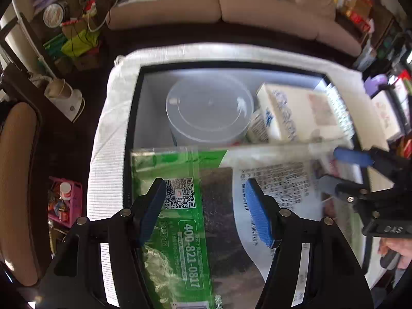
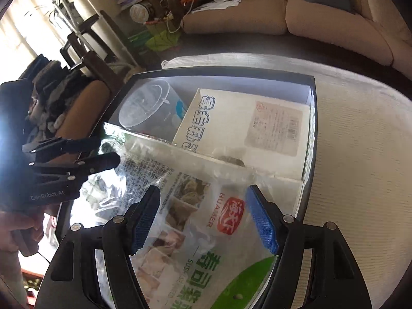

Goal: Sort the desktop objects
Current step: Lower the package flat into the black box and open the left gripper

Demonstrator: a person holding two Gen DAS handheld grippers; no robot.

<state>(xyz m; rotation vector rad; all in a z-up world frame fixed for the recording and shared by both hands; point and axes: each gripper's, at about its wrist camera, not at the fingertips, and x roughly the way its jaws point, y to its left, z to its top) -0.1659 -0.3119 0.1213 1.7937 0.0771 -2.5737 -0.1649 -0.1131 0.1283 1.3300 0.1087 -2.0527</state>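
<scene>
A black-rimmed storage box (image 1: 134, 118) sits on a white cloth. Inside lie a clear round lidded tub (image 1: 209, 108), a white carton with blue print (image 1: 296, 113) and, on top at the near side, a green-and-white seaweed packet (image 1: 213, 206). My left gripper (image 1: 204, 194) is open just above the packet, its fingers either side of it. My right gripper (image 2: 202, 200) is open above the same packet (image 2: 206, 231); it also shows in the left wrist view (image 1: 342, 170). The box (image 2: 312, 118), tub (image 2: 146, 109) and carton (image 2: 244, 126) show in the right wrist view, with the left gripper (image 2: 103, 152).
A beige sofa (image 1: 231, 2) stands behind the table. A brown chair (image 1: 18, 170) and a pink basket of bottles (image 1: 67, 200) are at the left. Cluttered shelves (image 1: 381, 38) are at the right. White cloth (image 2: 360, 154) covers the table right of the box.
</scene>
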